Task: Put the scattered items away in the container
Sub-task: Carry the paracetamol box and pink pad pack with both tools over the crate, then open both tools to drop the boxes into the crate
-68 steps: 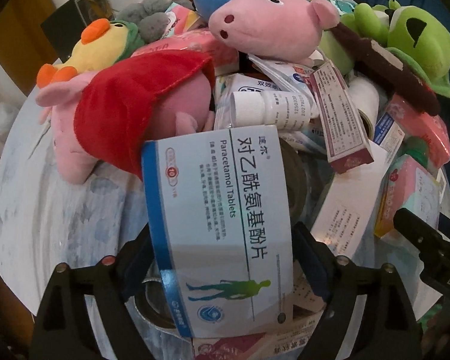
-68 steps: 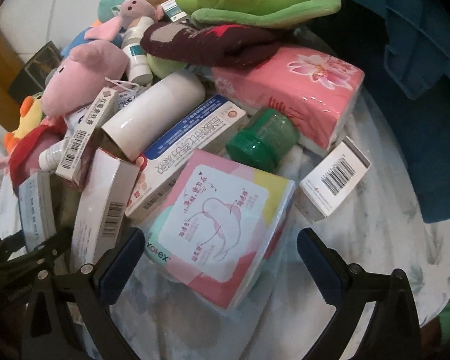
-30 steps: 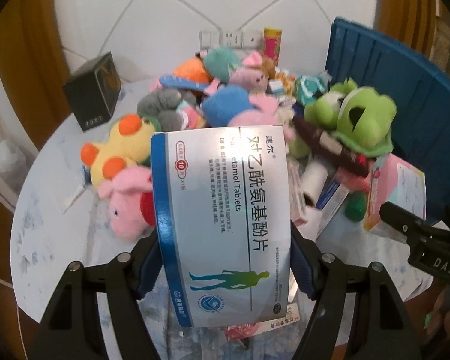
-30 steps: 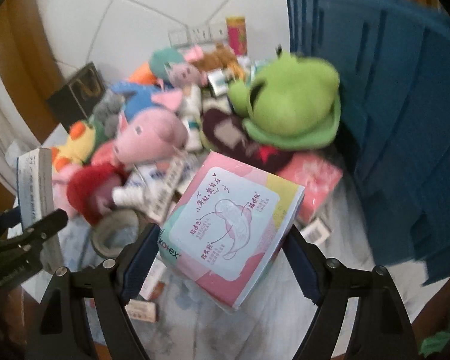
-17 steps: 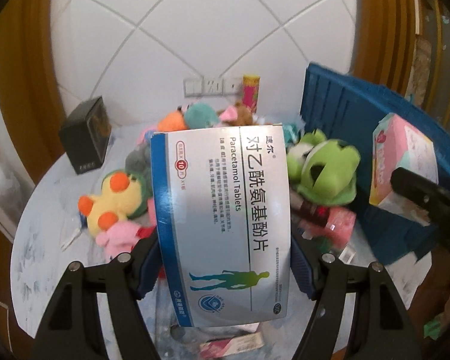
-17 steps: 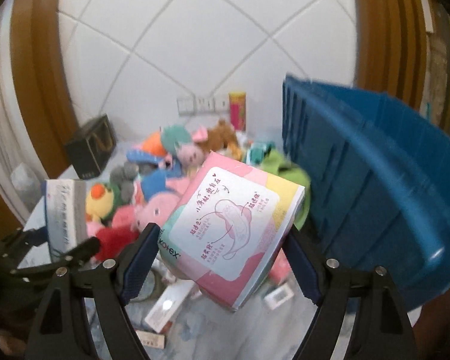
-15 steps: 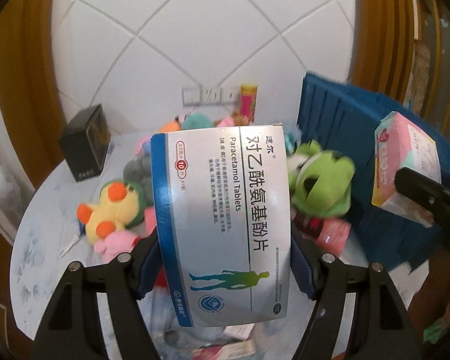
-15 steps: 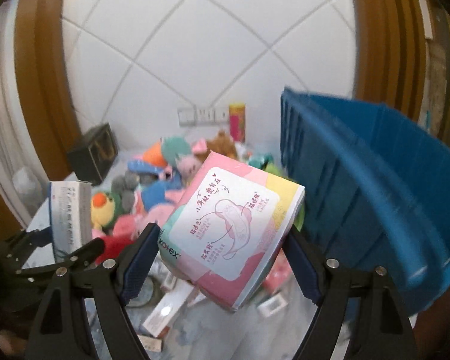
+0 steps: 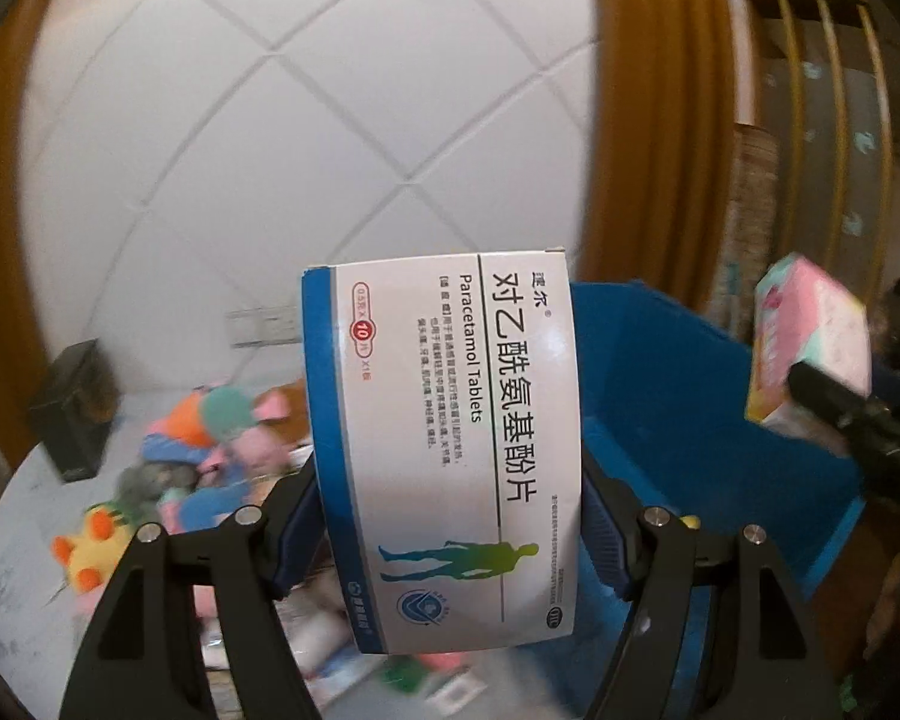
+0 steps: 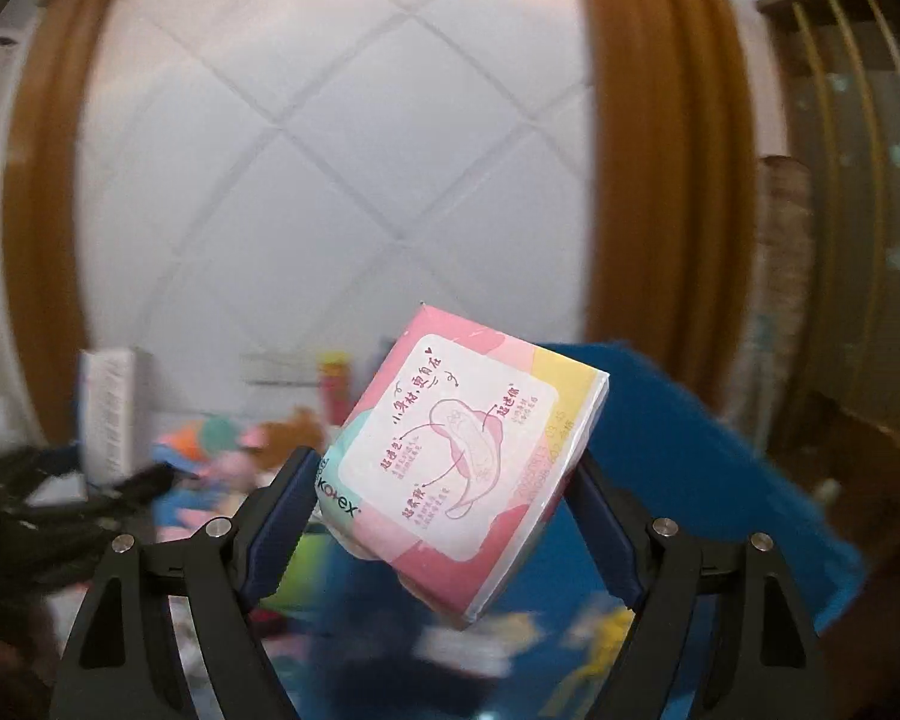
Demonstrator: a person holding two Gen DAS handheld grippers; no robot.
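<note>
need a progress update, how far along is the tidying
Early on. A few blurred items already lie in the blue bin. In hand: the left gripper holds a paracetamol box, the right gripper a Kotex pack. Left: the plush toys and boxes heaped on the table.

Left gripper (image 9: pixel 444 516) clamps paracetamol box (image 9: pixel 444 450) before blue bin (image 9: pixel 678 396).

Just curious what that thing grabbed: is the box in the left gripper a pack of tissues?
No, the left gripper is clamped on a blue and white medicine box printed with the words Paracetamol Tablets.
</note>
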